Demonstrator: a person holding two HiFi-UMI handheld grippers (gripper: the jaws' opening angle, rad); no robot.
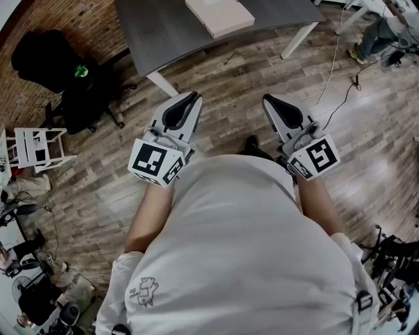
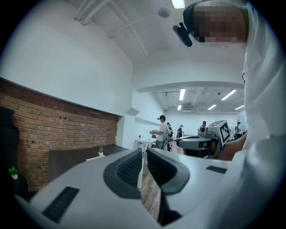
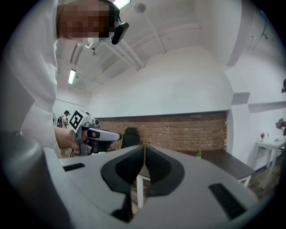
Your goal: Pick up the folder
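The head view shows the dark table (image 1: 163, 39) far ahead, with the pale folder (image 1: 219, 16) lying on it. The gripper views show the jaws: left gripper (image 2: 145, 154) slightly apart, empty; right gripper (image 3: 144, 150) closed, empty.

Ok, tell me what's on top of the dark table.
A pale flat folder lies on the table, and a small green plant stands on it too. Whatever is under the folder is covered.

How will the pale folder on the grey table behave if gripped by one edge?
The folder looks thick and flat-sided, so probably stiff, with some weight. Lying flat on the smooth table, it may slide when nudged.
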